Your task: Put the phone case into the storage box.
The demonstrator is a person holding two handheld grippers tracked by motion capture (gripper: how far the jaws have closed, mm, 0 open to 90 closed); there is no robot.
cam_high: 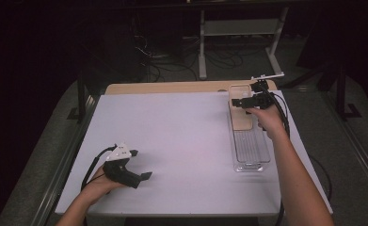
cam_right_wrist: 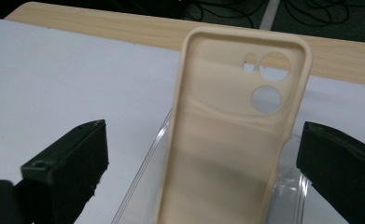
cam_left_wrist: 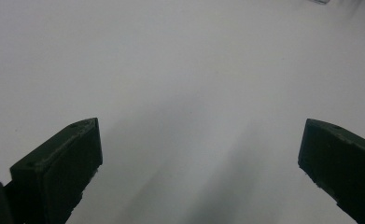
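Lying in a clear plastic tray (cam_high: 250, 150) at the table's (cam_high: 181, 141) right side, the beige phone case (cam_right_wrist: 231, 135) is matte, soft-looking, round-cornered, with circular camera cutouts; no writing is legible; the right hand-held gripper (cam_right_wrist: 203, 163) straddles it wide open, jaws apart from it; the left hand-held gripper (cam_high: 141, 165) gapes wide over bare white table.

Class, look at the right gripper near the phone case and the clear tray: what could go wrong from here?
1. The right gripper is open with its jaws either side of the beige phone case; closing off-centre might let the soft case slip or bend.
2. The case lies in a light clear tray; a jaw may catch the tray wall and drag or tip it.
3. The left gripper rests open far from the tray, so nothing steadies it.
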